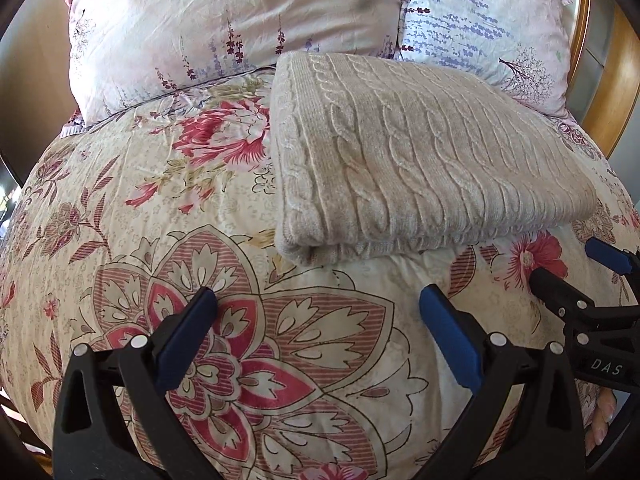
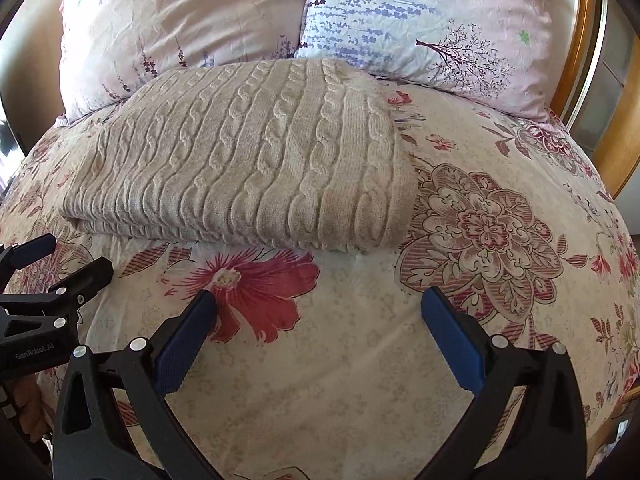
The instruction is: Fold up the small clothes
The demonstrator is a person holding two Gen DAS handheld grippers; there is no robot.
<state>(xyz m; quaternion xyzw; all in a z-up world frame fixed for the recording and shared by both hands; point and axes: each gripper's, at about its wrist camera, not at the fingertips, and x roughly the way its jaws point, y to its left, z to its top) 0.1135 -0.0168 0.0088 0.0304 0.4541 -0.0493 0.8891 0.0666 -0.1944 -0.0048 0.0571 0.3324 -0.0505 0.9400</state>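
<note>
Left wrist view: the left gripper (image 1: 318, 304) stands with its jaws spread wide and nothing between them, above a floral bedspread (image 1: 140, 208). A beige cable-knit sweater (image 1: 420, 160) lies folded into a thick rectangle on the bedspread, ahead of and to the right of this gripper, apart from its fingertips. The sweater's far edge is just in front of two pillows (image 1: 224, 28) propped at the head of the bed. The right gripper (image 1: 572, 264) shows at the right edge, near the sweater's near right corner.

Right wrist view: the right gripper (image 2: 318, 304) is likewise spread wide and empty over the bedspread (image 2: 500, 208). The sweater (image 2: 248, 160) lies ahead and to the left, not touched. The left gripper (image 2: 64, 256) appears at the left edge, also with jaws apart.
</note>
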